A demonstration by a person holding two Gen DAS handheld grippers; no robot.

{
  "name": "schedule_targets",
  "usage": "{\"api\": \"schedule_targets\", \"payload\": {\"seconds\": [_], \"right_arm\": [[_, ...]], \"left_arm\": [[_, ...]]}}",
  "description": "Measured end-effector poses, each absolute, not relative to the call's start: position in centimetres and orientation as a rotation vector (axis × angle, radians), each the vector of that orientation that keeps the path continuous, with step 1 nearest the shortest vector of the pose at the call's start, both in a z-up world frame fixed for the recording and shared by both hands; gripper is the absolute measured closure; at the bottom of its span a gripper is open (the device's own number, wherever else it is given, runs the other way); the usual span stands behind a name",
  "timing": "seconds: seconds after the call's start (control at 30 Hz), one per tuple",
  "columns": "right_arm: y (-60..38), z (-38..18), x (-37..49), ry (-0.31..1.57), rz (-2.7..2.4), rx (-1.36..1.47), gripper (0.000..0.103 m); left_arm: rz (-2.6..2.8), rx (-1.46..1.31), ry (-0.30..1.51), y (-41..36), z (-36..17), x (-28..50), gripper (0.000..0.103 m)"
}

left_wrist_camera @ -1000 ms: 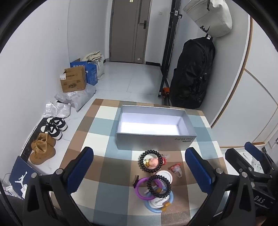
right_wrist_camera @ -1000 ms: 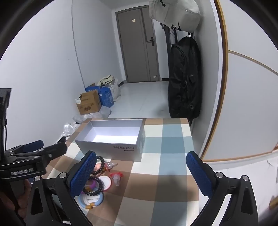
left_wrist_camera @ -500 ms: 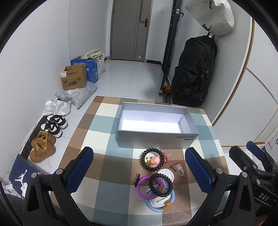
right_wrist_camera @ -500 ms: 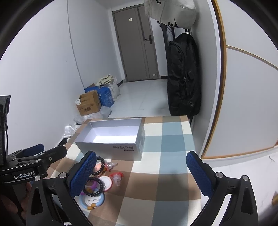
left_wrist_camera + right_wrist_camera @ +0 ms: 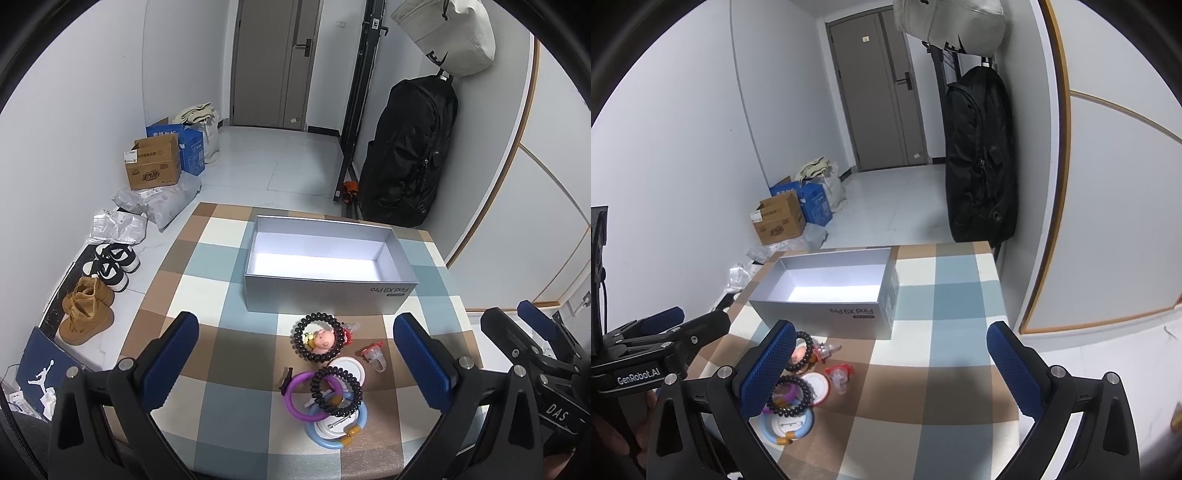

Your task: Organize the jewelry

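An open grey box [image 5: 399, 291] stands on the checked tablecloth, also in the right wrist view [image 5: 827, 317]. In front of it lies a jewelry pile: a black bead bracelet [image 5: 300, 341] around a pink pig charm [image 5: 325, 339], a purple ring [image 5: 295, 400], a black spiral hair tie [image 5: 336, 391], a blue ring [image 5: 360, 421], a white disc [image 5: 354, 369] and a red ring [image 5: 375, 356]. The pile shows at lower left in the right wrist view [image 5: 798, 395]. My left gripper [image 5: 295, 358] is open and empty above the pile. My right gripper [image 5: 892, 365] is open and empty, to the pile's right.
The table [image 5: 207, 243] stands by a white wall. Shoes [image 5: 86, 310], cardboard boxes [image 5: 153, 168] and bags lie on the floor at left. A black backpack [image 5: 406, 155] hangs behind the table at right. The right gripper shows in the left wrist view [image 5: 532, 339].
Both cameras have risen and tilted slightly, so the table sits lower in view. Nothing on the table has moved. Both grippers stay open.
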State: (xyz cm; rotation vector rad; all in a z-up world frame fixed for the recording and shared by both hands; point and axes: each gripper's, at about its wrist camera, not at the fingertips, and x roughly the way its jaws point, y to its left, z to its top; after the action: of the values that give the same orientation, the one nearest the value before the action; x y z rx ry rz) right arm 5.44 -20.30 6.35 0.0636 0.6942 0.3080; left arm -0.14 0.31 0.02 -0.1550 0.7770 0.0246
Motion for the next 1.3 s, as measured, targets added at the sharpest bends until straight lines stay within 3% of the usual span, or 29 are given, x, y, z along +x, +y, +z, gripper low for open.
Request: {"api": "schedule_targets", "payload": {"seconds": [1.1,1.3], "right_arm": [[-20.1,6.5,5.6,0.71,0.322,0.07,0.0],[-19.6,6.0,5.9,0.781,0.374,0.075,0.0]], "left_arm": [[-0.001,-0.161,0.818,0.1,-0.4,0.1,0.001],[-0.06,-0.22,0.855,1.0,-1.0,0.2,0.001]]}}
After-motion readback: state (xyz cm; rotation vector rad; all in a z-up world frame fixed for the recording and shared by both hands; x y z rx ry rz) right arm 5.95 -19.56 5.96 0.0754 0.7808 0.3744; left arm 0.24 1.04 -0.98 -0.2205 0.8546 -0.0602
